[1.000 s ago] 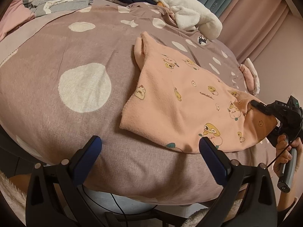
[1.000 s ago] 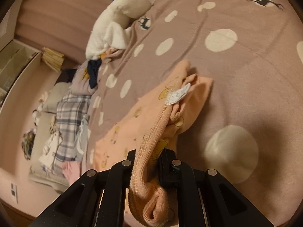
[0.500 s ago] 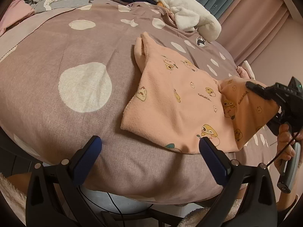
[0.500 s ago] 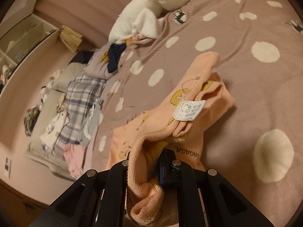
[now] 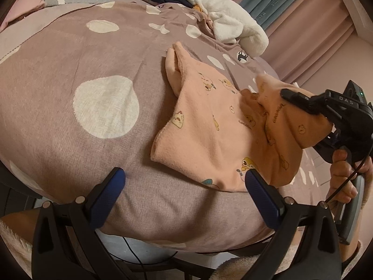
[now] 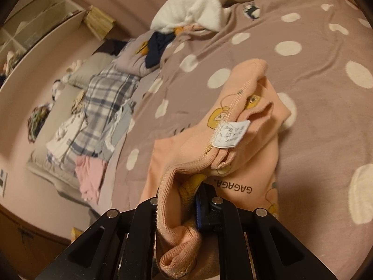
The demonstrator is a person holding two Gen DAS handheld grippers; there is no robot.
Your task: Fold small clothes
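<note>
Gripping one edge of the peach garment (image 5: 209,126), we keep the right gripper (image 6: 184,210) clenched on the bunched hem, lifted off the dotted bedspread (image 5: 70,58). The rest of the garment lies flat on the bedspread, its long axis running from the held end away toward the far sleeve (image 5: 173,67). The left gripper (image 5: 184,182) hovers with its fingers spread and empty, just short of the garment's near edge. We judge that the fold turns on carrying the held end across the flat part toward the opposite side; the right hand alone controls it.
</note>
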